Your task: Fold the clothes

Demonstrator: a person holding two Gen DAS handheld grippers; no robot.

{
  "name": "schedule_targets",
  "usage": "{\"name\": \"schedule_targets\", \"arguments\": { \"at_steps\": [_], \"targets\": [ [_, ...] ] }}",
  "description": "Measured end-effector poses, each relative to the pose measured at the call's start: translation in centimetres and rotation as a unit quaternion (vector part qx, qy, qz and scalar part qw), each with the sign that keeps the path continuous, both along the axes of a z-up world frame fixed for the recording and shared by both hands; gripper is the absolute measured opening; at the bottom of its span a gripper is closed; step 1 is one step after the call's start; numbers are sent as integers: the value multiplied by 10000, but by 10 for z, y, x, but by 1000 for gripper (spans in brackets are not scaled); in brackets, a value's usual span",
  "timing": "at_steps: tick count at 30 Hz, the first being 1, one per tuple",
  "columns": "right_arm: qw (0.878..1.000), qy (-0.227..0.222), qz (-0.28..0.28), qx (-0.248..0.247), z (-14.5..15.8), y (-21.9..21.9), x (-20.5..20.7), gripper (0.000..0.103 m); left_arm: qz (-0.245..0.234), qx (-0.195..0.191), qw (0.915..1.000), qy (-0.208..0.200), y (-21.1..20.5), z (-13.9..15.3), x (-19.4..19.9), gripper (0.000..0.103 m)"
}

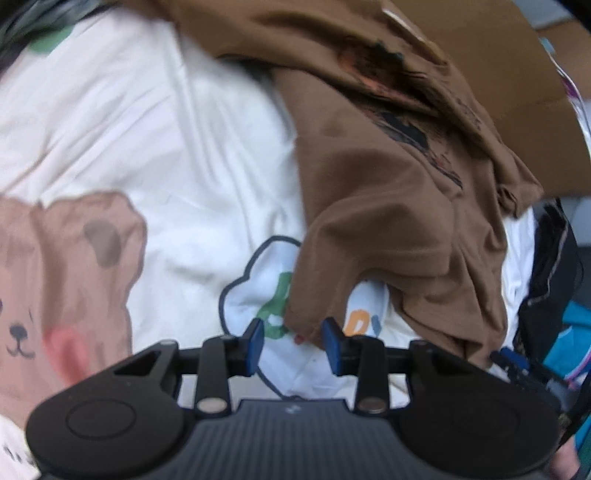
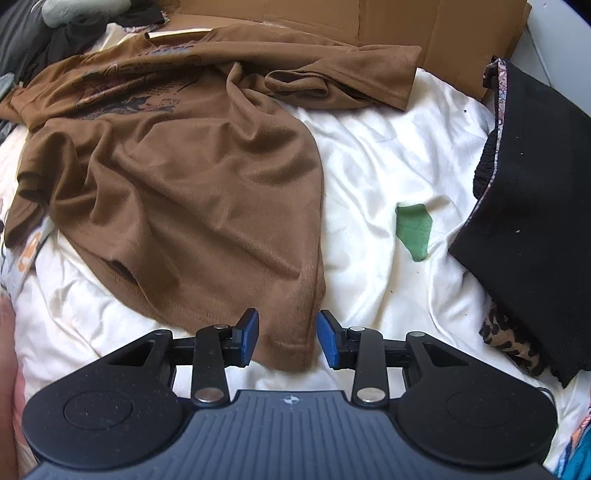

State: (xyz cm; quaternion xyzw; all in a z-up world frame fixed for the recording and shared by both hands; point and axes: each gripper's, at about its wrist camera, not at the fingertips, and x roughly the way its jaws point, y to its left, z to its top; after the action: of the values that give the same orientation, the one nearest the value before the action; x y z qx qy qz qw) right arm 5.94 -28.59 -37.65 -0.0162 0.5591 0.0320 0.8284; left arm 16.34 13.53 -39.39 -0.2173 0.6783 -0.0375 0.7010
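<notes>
A crumpled brown T-shirt (image 1: 388,206) with a dark print lies on a white printed bed sheet (image 1: 147,129). In the left wrist view its lower hem corner hangs down between the blue pads of my left gripper (image 1: 293,343), which stands open and does not press on the cloth. In the right wrist view the brown T-shirt (image 2: 184,177) spreads toward the back left, one sleeve stretched to the right. Its near hem corner lies between the pads of my right gripper (image 2: 288,338), which is open too, with the fabric loose in the gap.
Flat cardboard (image 2: 369,22) lies behind the shirt. A black garment (image 2: 524,206) with a leopard-print piece (image 2: 513,339) under it sits at the right. Dark clothes (image 2: 29,40) pile at the back left. The sheet (image 2: 388,155) carries a bear print (image 1: 62,280).
</notes>
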Motion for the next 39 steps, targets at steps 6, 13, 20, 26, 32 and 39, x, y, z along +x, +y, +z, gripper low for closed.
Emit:
{"name": "schedule_targets", "arguments": {
  "at_steps": [6, 13, 20, 26, 32, 39],
  "targets": [
    [10000, 60, -57, 8, -8, -6, 6, 44, 920, -300, 9953, 85, 8, -3, -3, 37],
    [9995, 179, -198, 192, -20, -15, 2, 44, 1984, -664, 9756, 661, 17, -21, -8, 37],
    [9993, 168, -204, 281, -22, -17, 0, 44, 2353, -541, 9666, 857, 19, -23, -20, 40],
    [9990, 161, -247, 327, -24, -13, 0, 44, 2652, -696, 9590, 720, 20, -26, -22, 41],
    [9986, 170, -356, 339, -26, -16, 1, 43, 2643, -600, 9603, 663, 18, -28, -19, 29],
    [9984, 167, -280, 464, -26, -15, 4, 8, 2387, -324, 9691, 528, 32, -14, -20, 8]
  ]
}}
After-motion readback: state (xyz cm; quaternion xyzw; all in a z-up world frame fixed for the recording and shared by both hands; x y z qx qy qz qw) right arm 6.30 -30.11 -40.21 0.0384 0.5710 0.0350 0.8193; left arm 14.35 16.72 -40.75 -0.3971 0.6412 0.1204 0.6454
